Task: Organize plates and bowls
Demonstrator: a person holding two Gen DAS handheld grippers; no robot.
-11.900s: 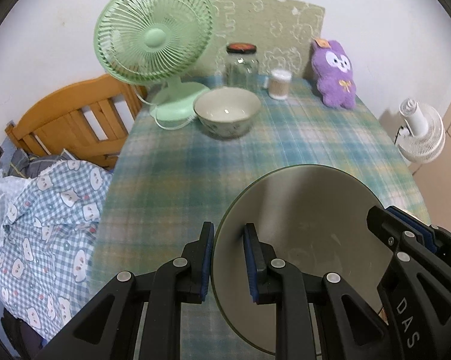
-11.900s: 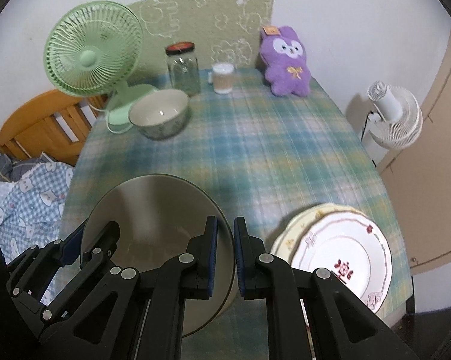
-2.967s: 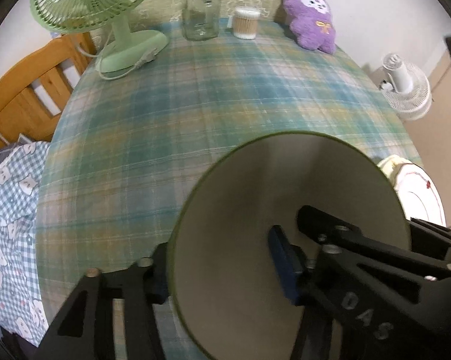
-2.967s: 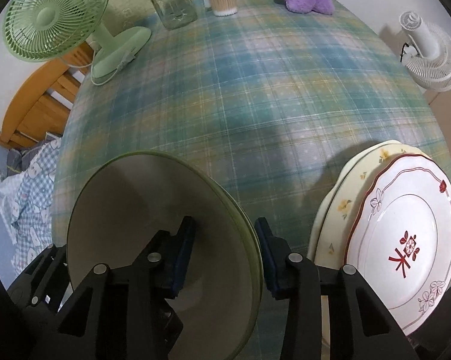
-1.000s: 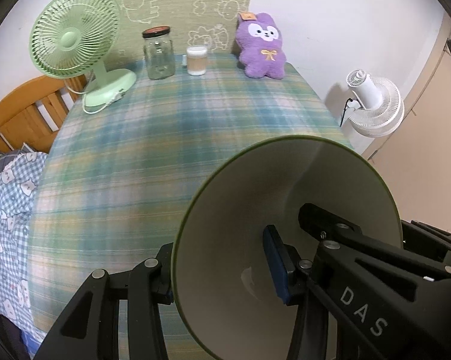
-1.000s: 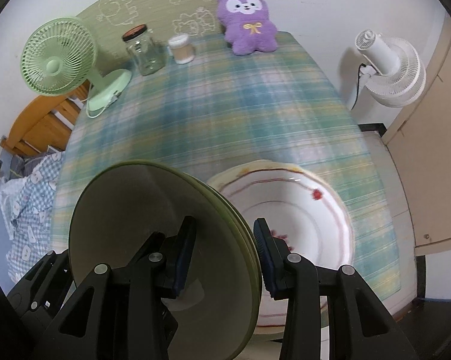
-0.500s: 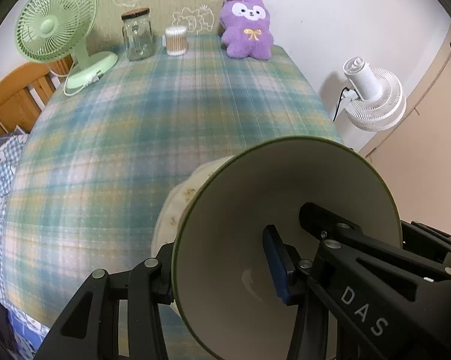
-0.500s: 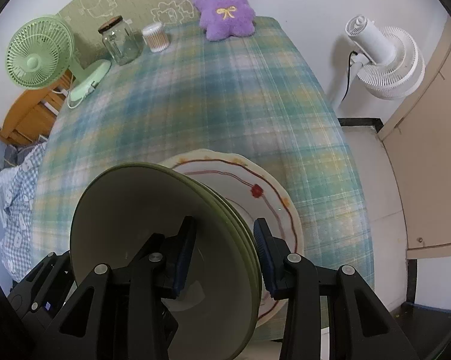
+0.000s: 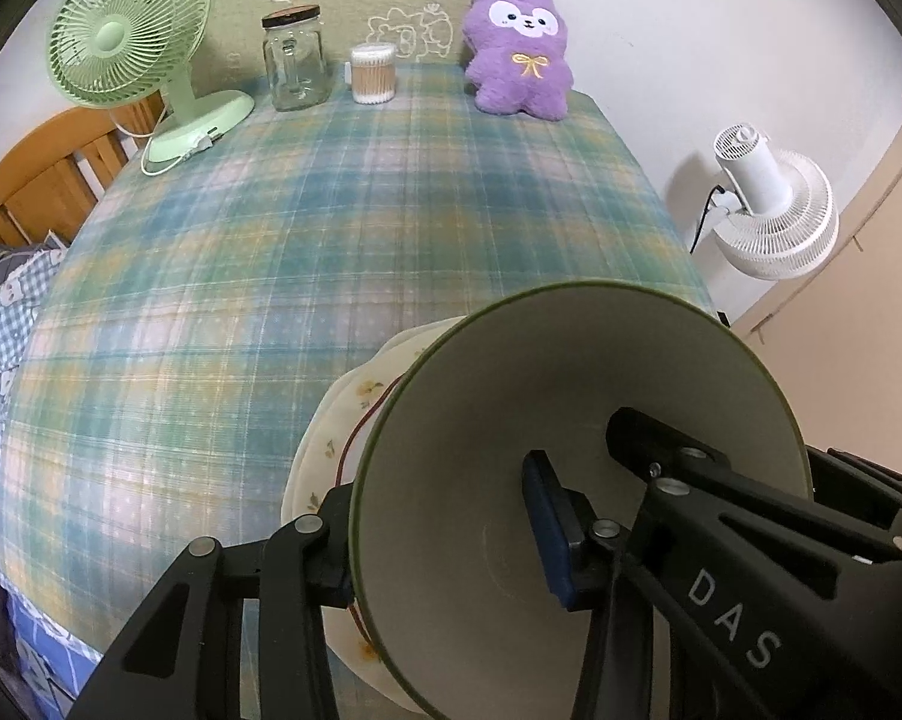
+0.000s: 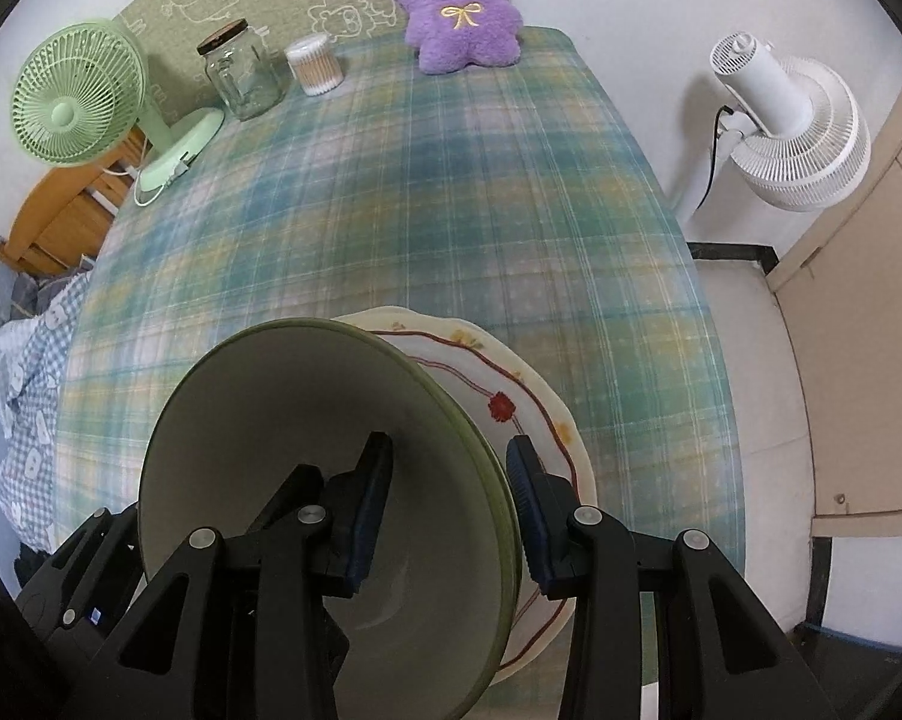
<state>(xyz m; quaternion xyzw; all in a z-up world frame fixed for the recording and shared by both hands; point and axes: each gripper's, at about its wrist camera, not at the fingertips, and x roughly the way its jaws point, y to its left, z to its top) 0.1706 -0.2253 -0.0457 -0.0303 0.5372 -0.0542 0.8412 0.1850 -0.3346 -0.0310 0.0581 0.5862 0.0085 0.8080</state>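
A table (image 9: 343, 252) under a green-and-blue plaid cloth fills both views, with a wooden headboard (image 9: 37, 180) and checked bedding (image 10: 25, 372) off its left side. A white floor fan (image 10: 793, 138) stands off its right side. At the table's far edge stand a green fan (image 9: 127, 42), a purple plush (image 9: 520, 54), a lidded glass jar (image 9: 292, 63) and a tub of cotton swabs (image 9: 373, 73).

Near the front edge lie two stacked plates (image 10: 529, 414): a cream one with yellow flowers underneath and a white one with a red line on top. Above them is a large green-rimmed bowl (image 9: 571, 420), tilted, its inside facing the cameras. Whether it touches the plates cannot be told.

The left gripper (image 9: 445, 534) clamps the bowl's left wall, one finger outside and one inside; its jaws have just closed a little further. The right gripper (image 10: 448, 510) clamps the opposite wall the same way.
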